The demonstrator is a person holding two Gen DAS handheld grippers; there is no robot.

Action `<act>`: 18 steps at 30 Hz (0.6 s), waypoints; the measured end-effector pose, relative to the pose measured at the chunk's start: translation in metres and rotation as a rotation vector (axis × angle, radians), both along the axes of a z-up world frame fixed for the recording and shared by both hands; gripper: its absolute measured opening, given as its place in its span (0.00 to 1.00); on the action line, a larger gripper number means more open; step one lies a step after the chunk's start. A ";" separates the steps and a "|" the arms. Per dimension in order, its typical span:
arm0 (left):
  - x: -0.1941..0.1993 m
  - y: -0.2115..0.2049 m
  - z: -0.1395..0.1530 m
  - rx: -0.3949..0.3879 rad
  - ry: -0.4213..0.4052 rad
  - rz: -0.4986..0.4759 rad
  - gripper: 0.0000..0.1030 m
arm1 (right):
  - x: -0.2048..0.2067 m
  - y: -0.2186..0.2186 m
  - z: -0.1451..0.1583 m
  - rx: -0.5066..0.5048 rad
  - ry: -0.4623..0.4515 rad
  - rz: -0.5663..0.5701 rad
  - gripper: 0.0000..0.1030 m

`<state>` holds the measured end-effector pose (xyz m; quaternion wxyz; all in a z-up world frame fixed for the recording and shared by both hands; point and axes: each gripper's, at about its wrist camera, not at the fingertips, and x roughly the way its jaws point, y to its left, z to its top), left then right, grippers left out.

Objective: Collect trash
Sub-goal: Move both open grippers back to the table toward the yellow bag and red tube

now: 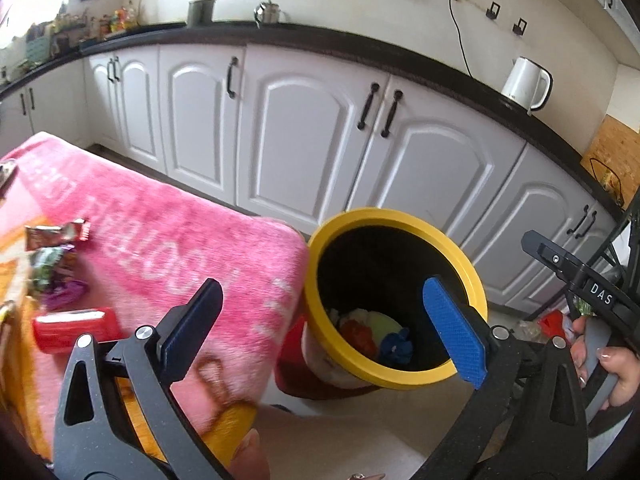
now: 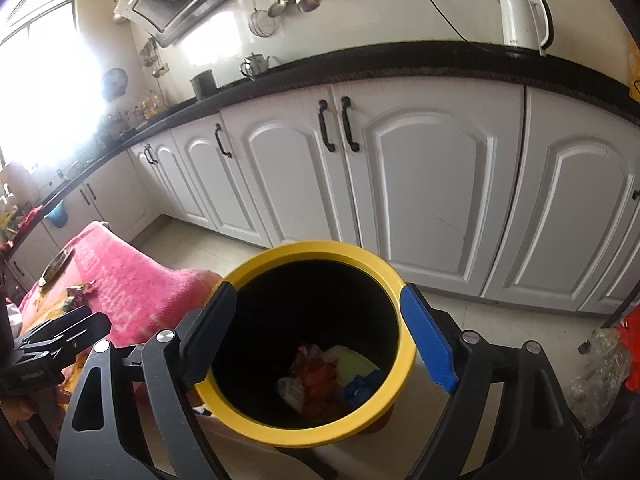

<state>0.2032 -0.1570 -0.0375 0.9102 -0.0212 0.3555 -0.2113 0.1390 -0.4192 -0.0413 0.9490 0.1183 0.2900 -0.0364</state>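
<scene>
Both claws, left claw and right claw, gape empty, angled down over the bin.

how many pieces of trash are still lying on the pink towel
3 that I can make out: a red packet nearest the left gripper, a crumpled green-purple wrapper behind it, and an orange-white wrapper farthest back. More may lie beyond the frame's left edge.

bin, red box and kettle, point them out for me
bin (image 2: 248,414), right wrist view, front of its yellow rim
red box (image 1: 76,330), left wrist view, middle of its top face
kettle (image 2: 518,20), right wrist view, middle of its white body
</scene>
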 end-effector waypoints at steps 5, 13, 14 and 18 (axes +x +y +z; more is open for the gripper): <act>-0.011 0.018 0.014 -0.021 -0.046 0.036 0.90 | -0.006 0.012 0.011 -0.017 -0.030 0.028 0.82; -0.023 0.041 0.029 -0.034 -0.101 0.082 0.90 | -0.011 0.036 0.021 -0.051 -0.054 0.072 0.83; -0.024 0.043 0.030 -0.036 -0.105 0.086 0.90 | -0.010 0.038 0.022 -0.053 -0.056 0.079 0.83; -0.030 0.053 0.033 -0.036 -0.119 0.099 0.89 | -0.012 0.050 0.025 -0.058 -0.072 0.096 0.83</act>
